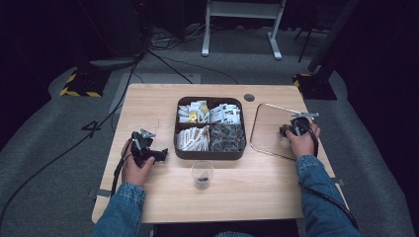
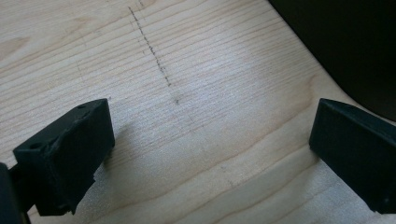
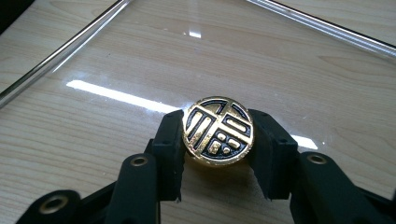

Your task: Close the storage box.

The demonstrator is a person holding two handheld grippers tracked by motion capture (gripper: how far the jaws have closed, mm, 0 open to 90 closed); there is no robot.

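Landmark: the brown box (image 1: 210,153) in the middle of the tabletop (image 1: 148,103).

Left of the box, the left hand-held gripper (image 1: 159,154) rests on bare wood, jaws wide apart with nothing between them, idle. In front of the box stands a clear cup (image 1: 202,174) with something dark at the bottom; what it is I can't tell. The box has four compartments: pale packets in three, dark grey bits in the near right one; labels are too small to read.

Right of the box lies a clear tray (image 1: 262,143). The right hand-held gripper (image 3: 218,154) is over it, jaws clamped on a round gold-and-black coin (image 3: 218,131), one pad on each edge, coin face up, at or just above the tray surface; contact is unclear.

Judgement: the grasp is done; the lift and the carry remain. Where the coin should go is not evident. In the high view the hand hides the coin.
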